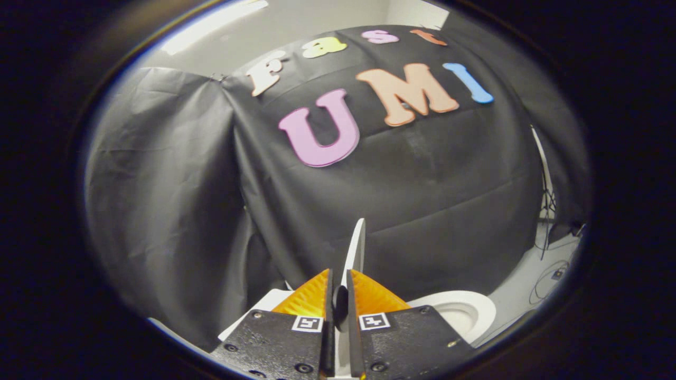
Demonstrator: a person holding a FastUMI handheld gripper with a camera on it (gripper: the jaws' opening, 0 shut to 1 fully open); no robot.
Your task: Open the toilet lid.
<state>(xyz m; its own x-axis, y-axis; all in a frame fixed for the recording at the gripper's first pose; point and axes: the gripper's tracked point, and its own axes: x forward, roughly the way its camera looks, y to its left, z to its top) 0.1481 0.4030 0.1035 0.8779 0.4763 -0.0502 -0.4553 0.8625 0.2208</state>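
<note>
The white toilet lid point(357, 248) stands raised, seen edge-on, rising from between my fingers toward the booth wall. My gripper point(339, 279) is shut on the lid's edge, one finger pressing on each side. To the right of the fingers lies the white toilet seat and bowl point(465, 311), uncovered. A white part of the toilet point(269, 301) shows to the left of the fingers.
The black cloth wall point(422, 200) hangs close behind the toilet. At the far right, a pale floor point(544, 274) carries cables and a thin stand. A fold of cloth point(158, 211) closes the left side.
</note>
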